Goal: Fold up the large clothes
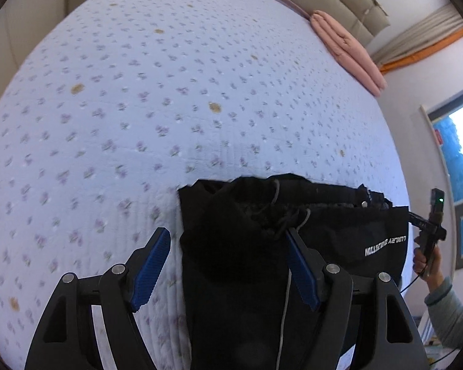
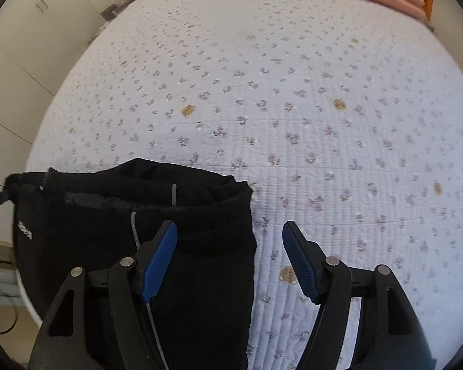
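A black garment with grey drawstrings and white lettering point(image 1: 262, 246) lies folded at the near edge of the bed; it also shows in the right wrist view point(image 2: 132, 225). My left gripper point(image 1: 228, 240) is open, its jaws straddling the garment's left edge near the waistband. My right gripper point(image 2: 230, 234) is open, its jaws straddling the garment's right edge. The right gripper's body, held in a hand, shows at the far right of the left wrist view point(image 1: 429, 228).
The bed point(image 1: 169, 92) has a white quilted cover with small purple flowers and brown spots. A folded pink blanket point(image 1: 348, 49) lies at the far edge by the headboard. A window point(image 1: 460, 160) is on the right wall. Wardrobe doors point(image 2: 24, 30) stand left of the bed.
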Available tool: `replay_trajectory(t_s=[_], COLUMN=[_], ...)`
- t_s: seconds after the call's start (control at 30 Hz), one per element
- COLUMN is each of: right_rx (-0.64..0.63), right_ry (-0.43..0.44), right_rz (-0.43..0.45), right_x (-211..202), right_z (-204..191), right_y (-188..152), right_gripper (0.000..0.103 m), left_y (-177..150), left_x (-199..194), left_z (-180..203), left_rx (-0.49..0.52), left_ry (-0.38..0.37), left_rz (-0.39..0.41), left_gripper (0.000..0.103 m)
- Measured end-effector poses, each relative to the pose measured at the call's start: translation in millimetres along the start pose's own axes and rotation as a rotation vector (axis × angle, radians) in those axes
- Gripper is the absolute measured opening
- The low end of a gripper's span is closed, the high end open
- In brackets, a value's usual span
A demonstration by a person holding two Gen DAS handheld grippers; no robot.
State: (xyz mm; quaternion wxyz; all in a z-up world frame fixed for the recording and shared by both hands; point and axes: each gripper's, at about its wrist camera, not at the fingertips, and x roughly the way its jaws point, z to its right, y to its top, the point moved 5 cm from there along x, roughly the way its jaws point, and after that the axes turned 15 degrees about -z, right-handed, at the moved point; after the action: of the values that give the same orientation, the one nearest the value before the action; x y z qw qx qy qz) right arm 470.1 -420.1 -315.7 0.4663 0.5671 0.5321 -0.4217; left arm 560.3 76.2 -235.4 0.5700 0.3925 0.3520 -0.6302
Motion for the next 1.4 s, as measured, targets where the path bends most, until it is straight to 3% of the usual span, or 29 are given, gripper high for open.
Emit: replay_trajectory(t_s=[0.2, 0.33, 0.4, 0.43, 0.47, 0.5, 0.53, 0.57, 0.67, 0.83, 0.93, 1.0, 1.07, 1.17, 1.23, 1.33, 1.4], right_rx=[-0.026, -0.034, -0.033, -0.033, -0.035, -0.041, -0.051, -0.056, -0.080, -0.085, -0.104, -0.140, -0.159, -0.137, -0.089, -0.047, -0.030], right_ry=[0.079, 0.122, 0.182, 0.201, 0.212, 0.197, 0.179, 0.163, 0.016, -0.148, -0.213, -0.281, -0.346, -0.405, -0.408, -0.370, -0.377], right_rz=[-0.019, -0.034, -0.058, -0.067, -0.075, -0.069, -0.057, -0.053, 0.024, 0.149, 0.246, 0.290, 0.317, 0.258, 0.137, -0.013, -0.026], right_x=[13, 24, 33, 35, 38, 38, 36, 35, 16, -39, -81, -92, -88, -45, 9, 71, 85], right_z=[6, 10, 10, 9, 8, 6, 3, 1, -5, -18, -33, -46, -54, -48, -35, -21, -19], right_y=[6, 11, 12, 12, 12, 11, 10, 8, -5, -14, 1, 17, 37, 67, 80, 80, 80], right_gripper=[0.074, 0.074, 0.074, 0.074, 0.073, 0.069, 0.048, 0.034, 0.029, 0.023, 0.021, 0.021, 0.021, 0.021, 0.021, 0.021, 0.022], left_y=[13, 18, 19, 19, 18, 17, 15, 13, 3, -4, 4, 19, 35, 58, 66, 68, 67], left_x=[25, 35, 36, 37, 37, 37, 35, 33, 20, -32, -60, -71, -65, -20, 21, 60, 74], left_z=[-5, -4, 1, 4, 7, 9, 12, 14, 23, 27, 31, 35, 30, 9, -5, -17, -22], left_rx=[0.019, 0.009, 0.022, 0.030, 0.038, 0.038, 0.039, 0.048, 0.050, -0.030, -0.053, -0.046, -0.063, -0.117, -0.125, -0.131, -0.136], left_ry=[-0.122, -0.175, -0.160, -0.144, -0.133, -0.126, -0.112, -0.098, -0.020, -0.023, -0.032, 0.007, 0.048, 0.129, 0.185, 0.215, 0.238], left_rz=[-0.060, -0.055, -0.039, -0.030, -0.027, -0.025, -0.019, -0.007, 0.038, 0.182, 0.263, 0.318, 0.320, 0.215, 0.128, 0.063, 0.044], left_gripper=[0.076, 0.076, 0.074, 0.062, 0.041, 0.032, 0.021, 0.016, 0.013, 0.013, 0.013, 0.013, 0.013, 0.013, 0.013, 0.014, 0.017])
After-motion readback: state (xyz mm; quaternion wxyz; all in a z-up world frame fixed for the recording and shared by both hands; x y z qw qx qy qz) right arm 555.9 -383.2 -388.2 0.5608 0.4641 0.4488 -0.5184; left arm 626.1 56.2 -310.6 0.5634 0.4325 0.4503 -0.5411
